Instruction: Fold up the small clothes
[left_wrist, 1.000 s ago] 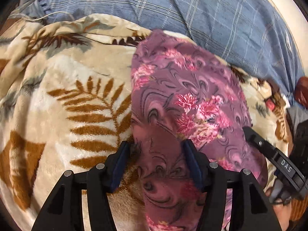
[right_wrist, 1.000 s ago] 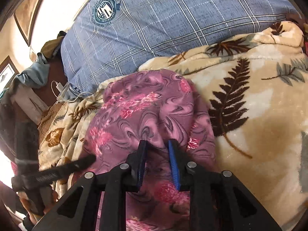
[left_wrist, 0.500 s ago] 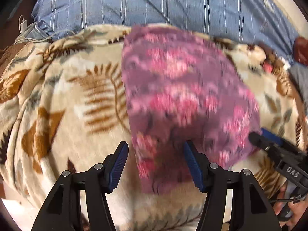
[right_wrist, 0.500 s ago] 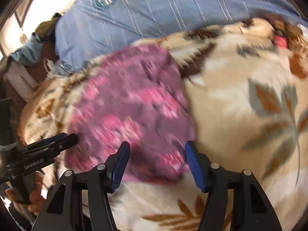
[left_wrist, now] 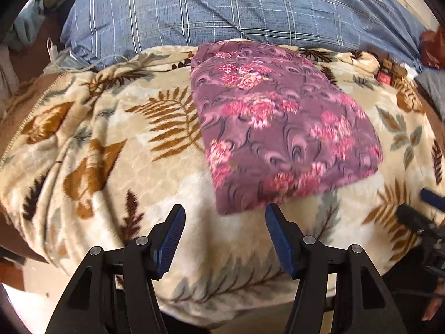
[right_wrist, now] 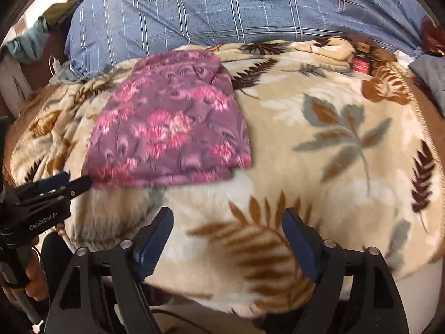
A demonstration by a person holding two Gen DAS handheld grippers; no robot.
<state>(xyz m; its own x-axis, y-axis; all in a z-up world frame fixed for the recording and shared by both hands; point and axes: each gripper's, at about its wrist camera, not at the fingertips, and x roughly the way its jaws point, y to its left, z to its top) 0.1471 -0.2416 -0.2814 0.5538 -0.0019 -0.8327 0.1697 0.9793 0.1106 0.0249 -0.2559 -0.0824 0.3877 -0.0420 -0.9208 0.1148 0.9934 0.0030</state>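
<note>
Both grippers, left (left_wrist: 224, 236) and right (right_wrist: 227, 238), just spread empty; folded floral cloth's (left_wrist: 278, 122) underside hidden.

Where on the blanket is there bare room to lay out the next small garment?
The leaf-print blanket is bare right of the folded purple floral cloth, out to its zippered edge, and along the near edge under the open right gripper. It is also bare left of the cloth. The far side is crowded: the blue plaid pillow borders the cloth.
</note>
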